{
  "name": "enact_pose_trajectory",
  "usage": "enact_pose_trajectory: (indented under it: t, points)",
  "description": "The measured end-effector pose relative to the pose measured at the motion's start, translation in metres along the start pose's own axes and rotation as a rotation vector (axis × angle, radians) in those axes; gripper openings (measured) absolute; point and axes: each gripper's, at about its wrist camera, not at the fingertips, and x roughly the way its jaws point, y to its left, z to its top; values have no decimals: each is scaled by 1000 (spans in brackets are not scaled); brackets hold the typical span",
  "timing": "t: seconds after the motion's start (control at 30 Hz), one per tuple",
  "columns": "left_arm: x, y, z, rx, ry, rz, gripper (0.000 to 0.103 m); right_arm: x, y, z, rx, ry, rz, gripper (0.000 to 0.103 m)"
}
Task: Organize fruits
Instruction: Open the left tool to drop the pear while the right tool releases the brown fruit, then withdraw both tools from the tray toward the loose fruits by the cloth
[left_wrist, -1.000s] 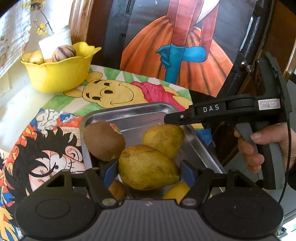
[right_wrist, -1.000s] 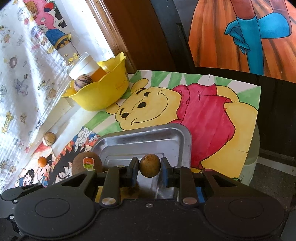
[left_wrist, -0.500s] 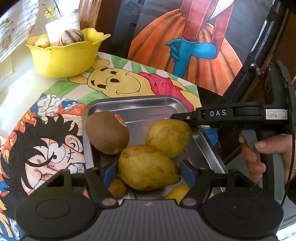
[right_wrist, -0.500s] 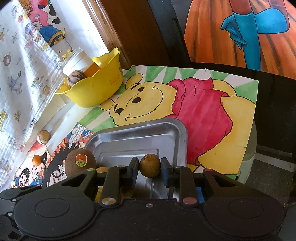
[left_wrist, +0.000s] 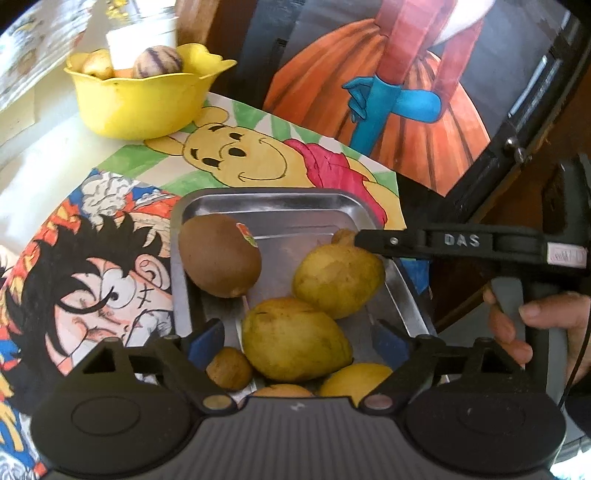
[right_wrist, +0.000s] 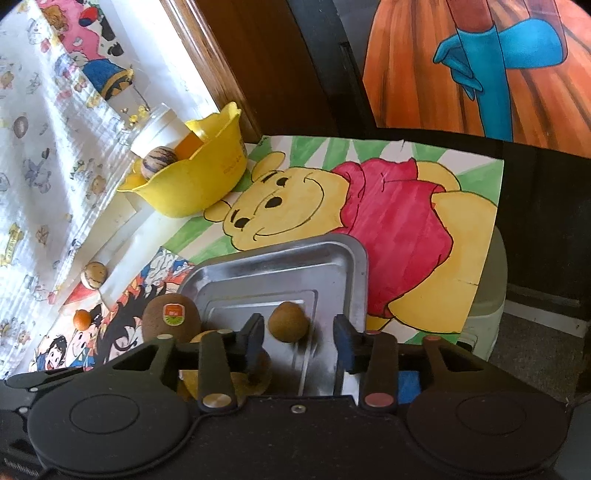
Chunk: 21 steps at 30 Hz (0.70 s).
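Note:
A metal tray (left_wrist: 280, 201) holds a brown kiwi (left_wrist: 219, 258), two yellow-green mangoes and a few smaller fruits. My left gripper (left_wrist: 297, 343) hangs over the near mango (left_wrist: 295, 339). Its jaws are opening wide, and the blue pads stand clear of the mango on both sides. My right gripper (right_wrist: 299, 341) is over the tray (right_wrist: 347, 258) with its jaws opening. A small round brown fruit (right_wrist: 288, 321) sits loose between them, touching neither pad. From the left wrist view the right gripper (left_wrist: 369, 240) reaches in from the right, held by a hand (left_wrist: 535, 325).
A yellow bowl (left_wrist: 140, 99) with a striped fruit and others stands at the back left, a white cup behind it. On the cartoon mats lie a striped ball-like fruit (right_wrist: 94, 274) and a tiny orange fruit (right_wrist: 82, 319). The table ends just right of the tray.
The left jaws have spread away from the mango they flanked closely. The right jaws have parted and let go of the small brown fruit. The left view has rolled a little.

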Motion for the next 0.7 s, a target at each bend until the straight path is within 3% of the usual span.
enact_pose_trajectory:
  t: [0.23,0.7]
  points:
    - [-32,-1,-7,-19,-53,17,100,-28,13,-7,-40,-34,10,69]
    - [-110,-2,-39,-76,-183,204,102,-91,69,-47,-213,-97,7,95]
